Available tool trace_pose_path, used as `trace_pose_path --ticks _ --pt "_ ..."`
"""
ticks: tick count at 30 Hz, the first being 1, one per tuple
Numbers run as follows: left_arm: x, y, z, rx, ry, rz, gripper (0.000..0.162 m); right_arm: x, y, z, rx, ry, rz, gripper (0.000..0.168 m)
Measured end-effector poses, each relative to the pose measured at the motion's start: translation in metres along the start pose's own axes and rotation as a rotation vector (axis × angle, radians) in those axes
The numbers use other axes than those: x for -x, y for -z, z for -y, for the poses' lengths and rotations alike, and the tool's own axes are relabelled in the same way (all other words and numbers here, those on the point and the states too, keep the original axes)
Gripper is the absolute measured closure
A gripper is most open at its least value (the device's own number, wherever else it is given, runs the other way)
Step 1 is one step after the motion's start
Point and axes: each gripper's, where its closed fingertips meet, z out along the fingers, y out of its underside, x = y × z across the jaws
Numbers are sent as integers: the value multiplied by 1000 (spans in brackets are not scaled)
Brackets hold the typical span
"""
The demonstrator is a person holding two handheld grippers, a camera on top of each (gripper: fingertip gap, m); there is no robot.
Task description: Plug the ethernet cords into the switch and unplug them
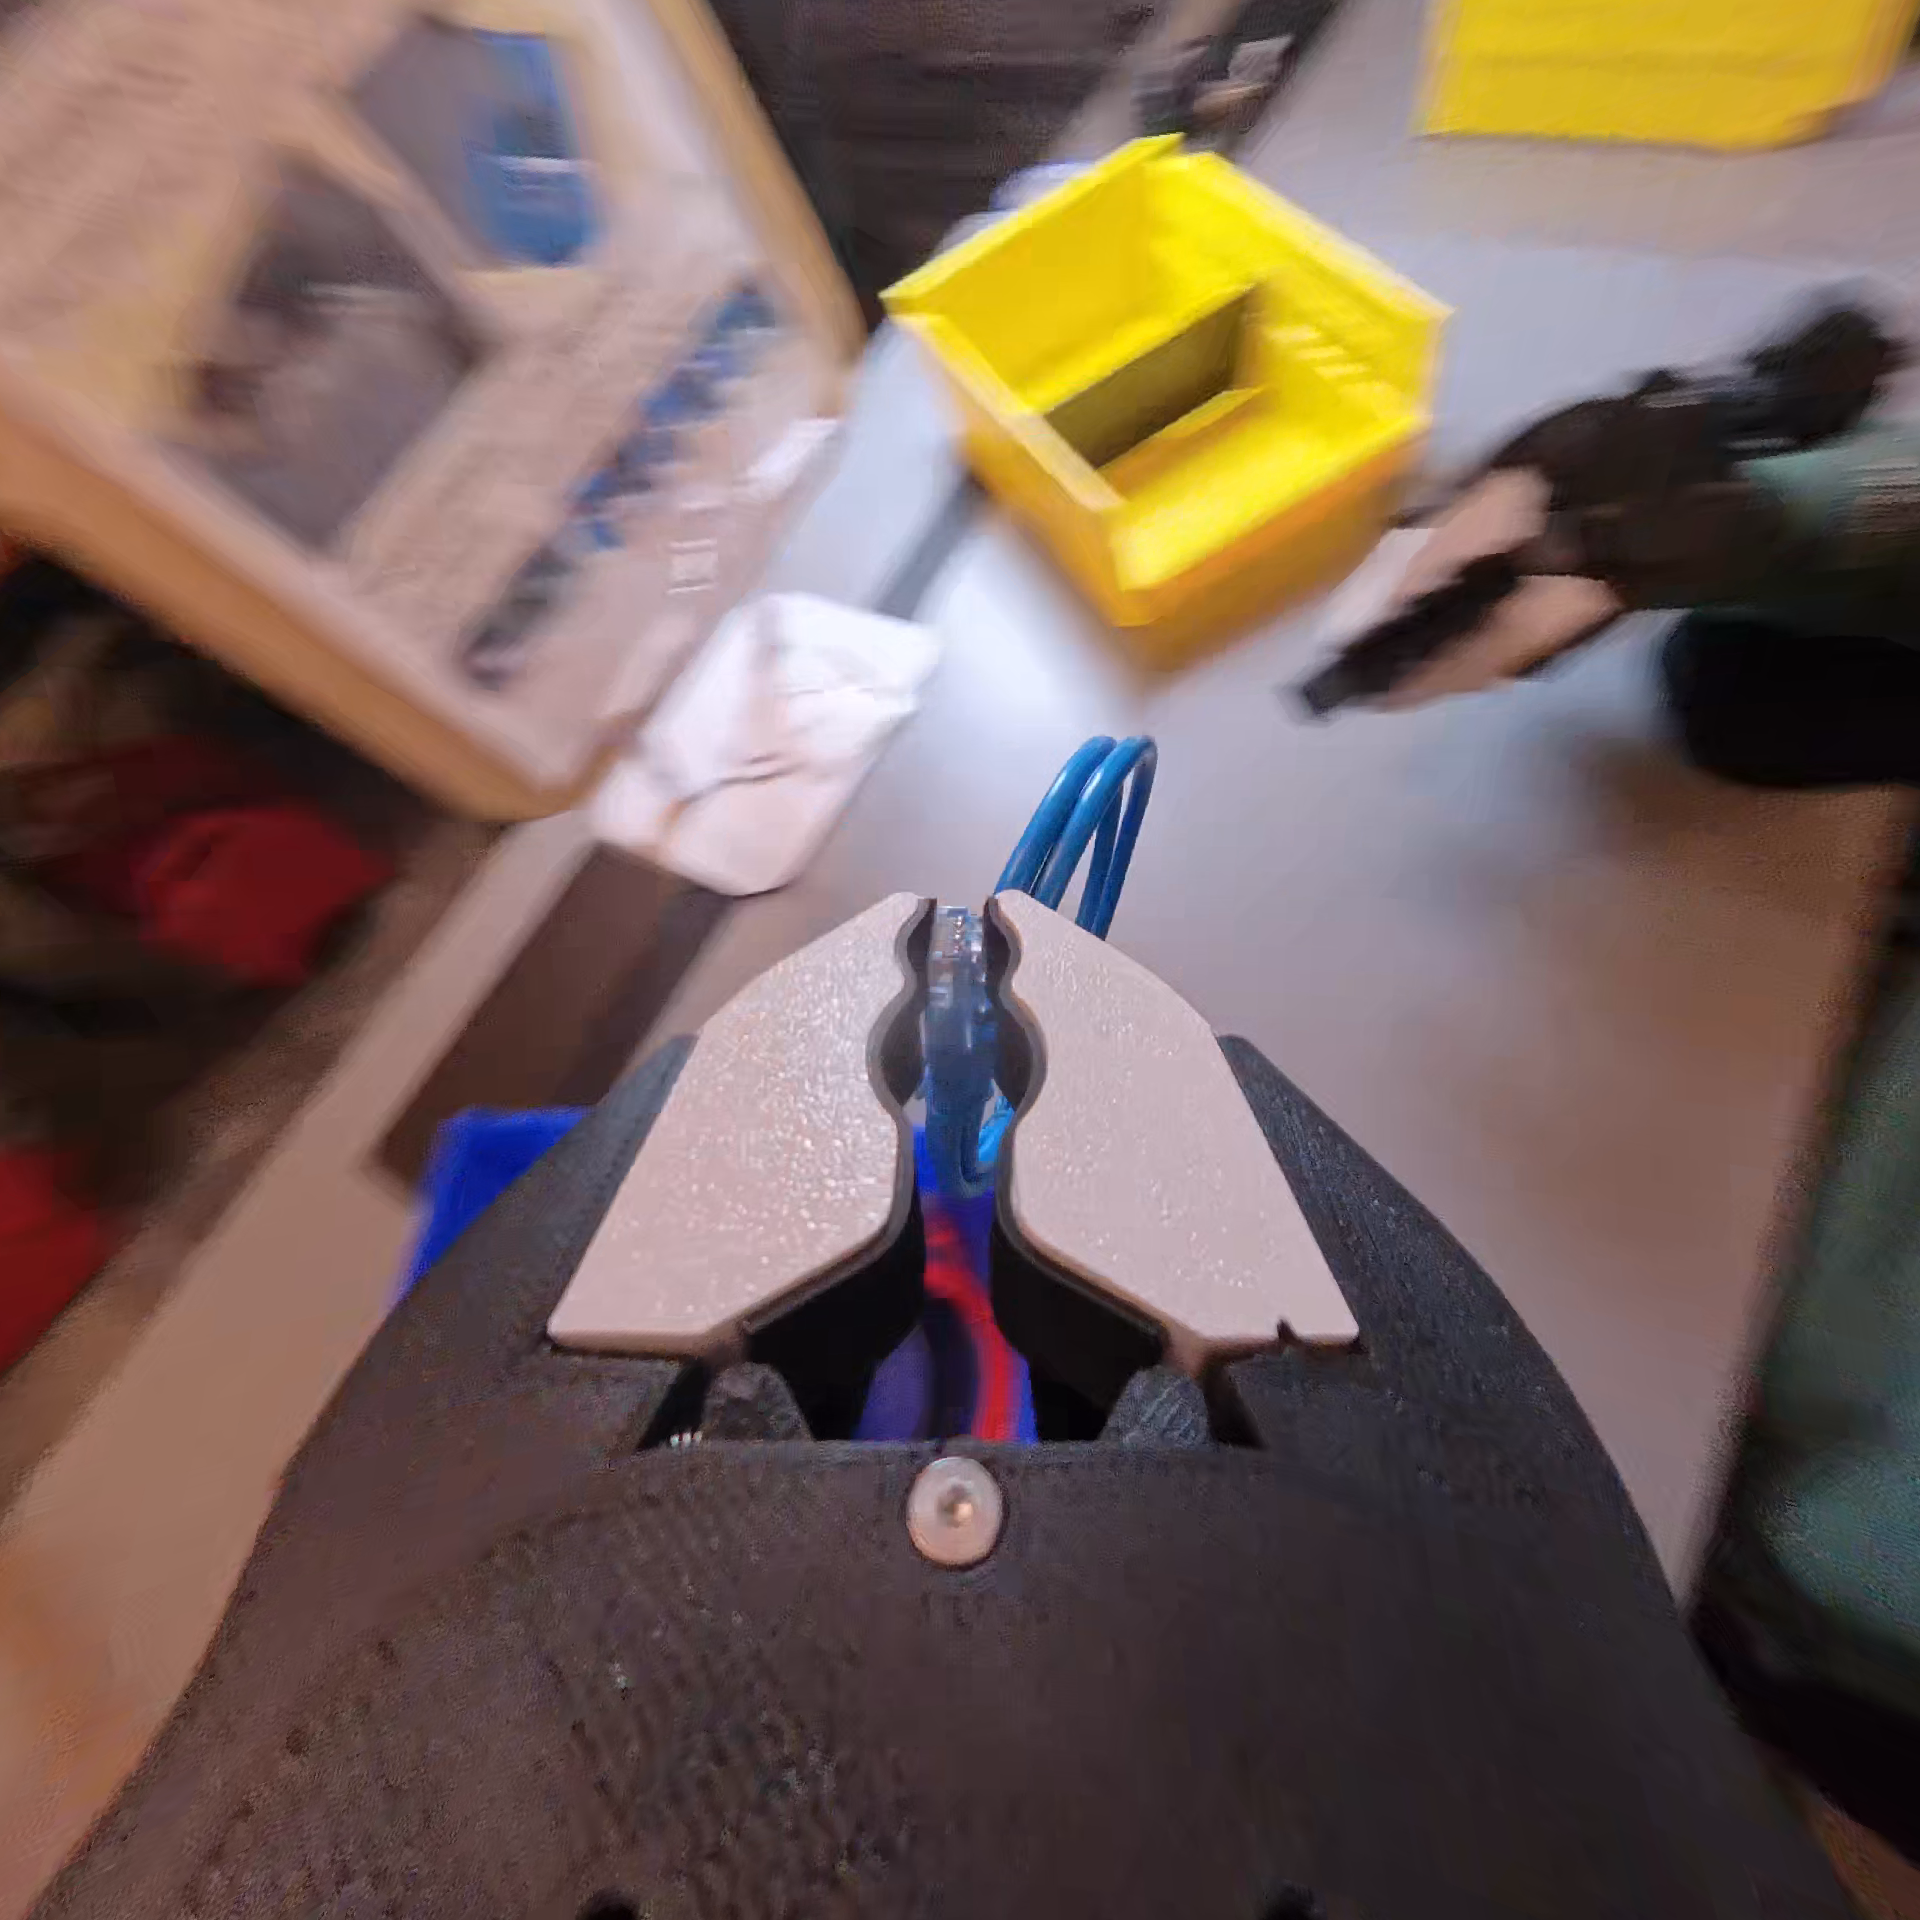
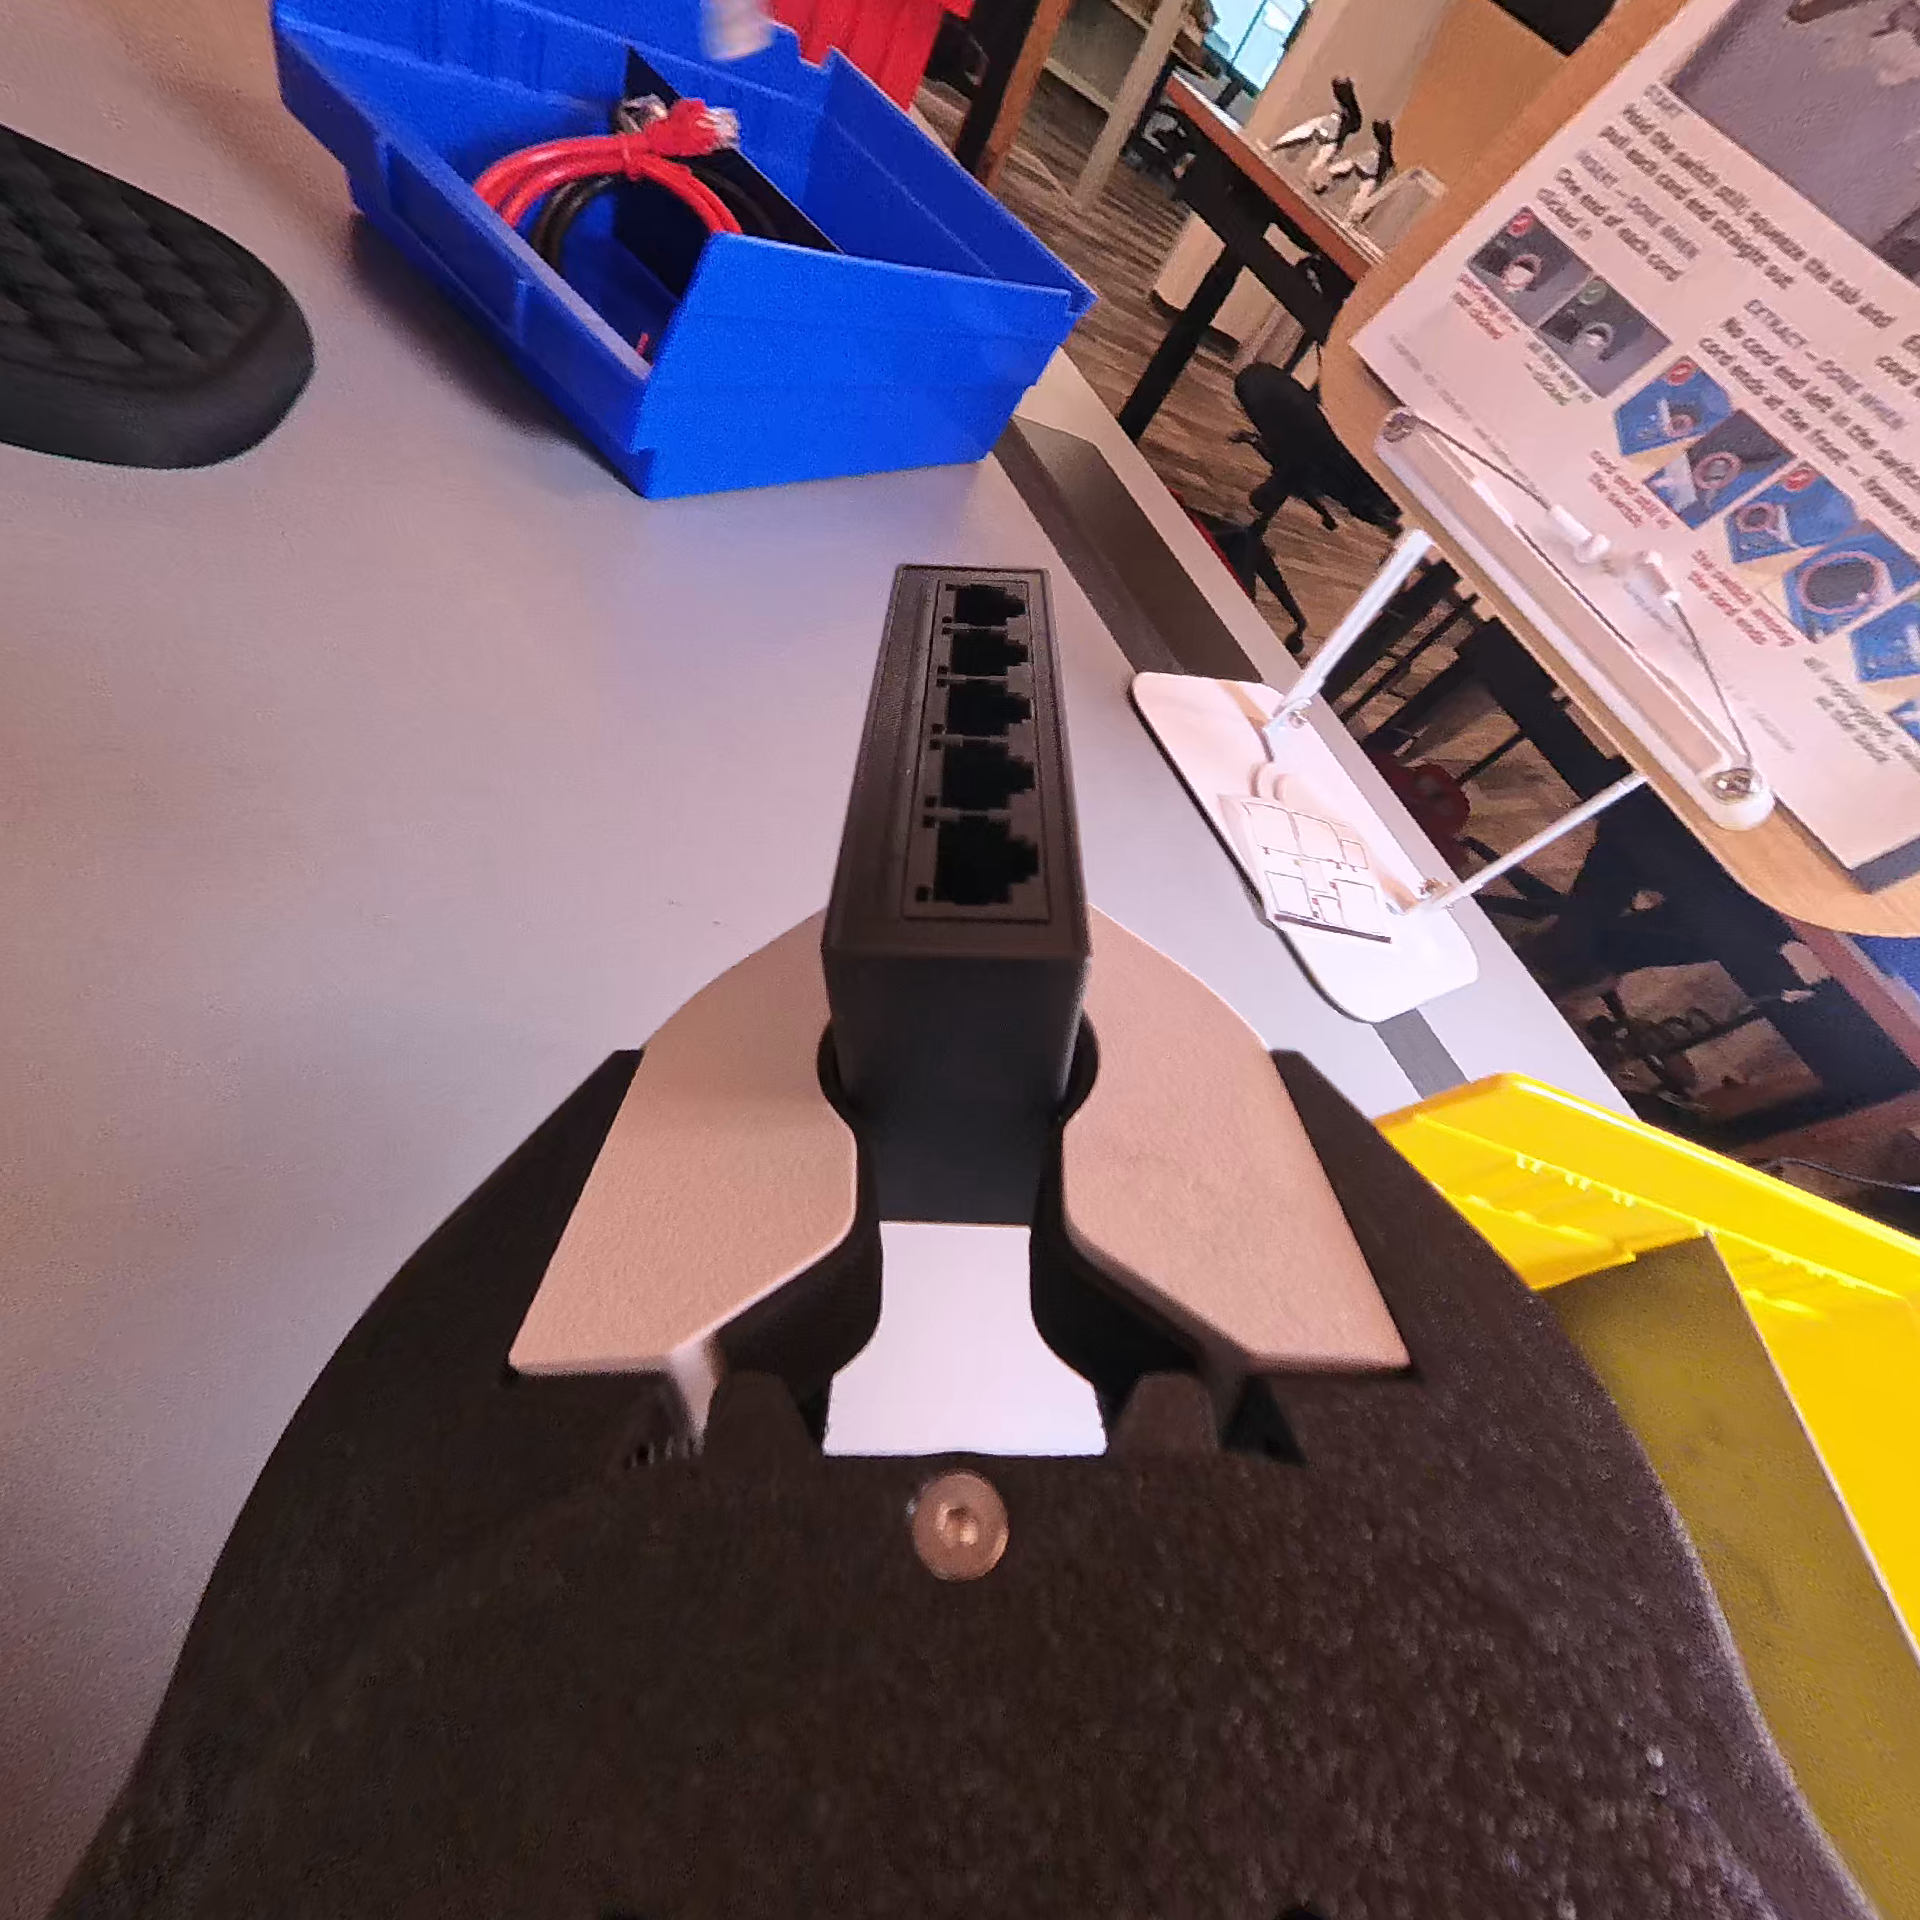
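The left gripper (image 1: pixel 958 920) is clenched on a blue ethernet cord (image 1: pixel 1081 821): its two beige fingers (image 1: pixel 769 1122) are nearly closed, pinching the clear plug, which points forward between the tips, while coiled loops of the cord rise just beyond the right finger. This view is blurred. Under the fingers lies a blue plastic bin (image 1: pixel 468 1174); farther off on the grey worktop (image 1: pixel 1403 935) stand a yellow plastic bin (image 1: pixel 1174 364) and a white cloth-like patch too blurred to make out (image 1: pixel 779 727).

The right gripper (image 2: pixel 958 997) grasps a black five-port network switch (image 2: pixel 966 810) by its near end, fingers (image 2: pixel 686 1195) spread to the width of the box. The switch juts straight ahead above the worktop (image 2: pixel 416 727), its row of empty ports facing up. In the left view this gripper (image 1: pixel 1455 613) shows at far right, held by a dark-gloved hand (image 1: pixel 1683 468).

A blue bin (image 2: pixel 831 343) at far left holds a red bundled cord (image 2: pixel 623 166). A white stand (image 2: pixel 1351 831) carrying an instruction sheet (image 2: pixel 1714 364) sits to the right.
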Motion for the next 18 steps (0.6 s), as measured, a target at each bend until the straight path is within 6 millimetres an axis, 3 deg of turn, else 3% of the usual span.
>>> trace_pose_path --ticks 3,5,8,11,13,15,18 --pt "-84 -48 -15 53 28 -448 153 -13 5 -1 -7 -27 -33 139" --pt "-133 -88 -45 145 40 -677 153 -19 7 -3 -5 -28 -57 139" --pt "-182 -150 -86 252 58 -855 152 -21 9 -8 2 -34 -65 139" --pt "-203 -196 -100 269 92 -922 152 -19 8 -12 15 -21 -63 139" --pt "-209 -214 -100 272 88 -919 147 -19 7 -14 21 -14 -62 139" --pt "-205 -224 -92 232 80 -870 134 -19 7 -16 27 -8 -62 139" --pt "-189 -225 -88 197 57 -754 132 -20 8 -18 28 -11 -57 139"
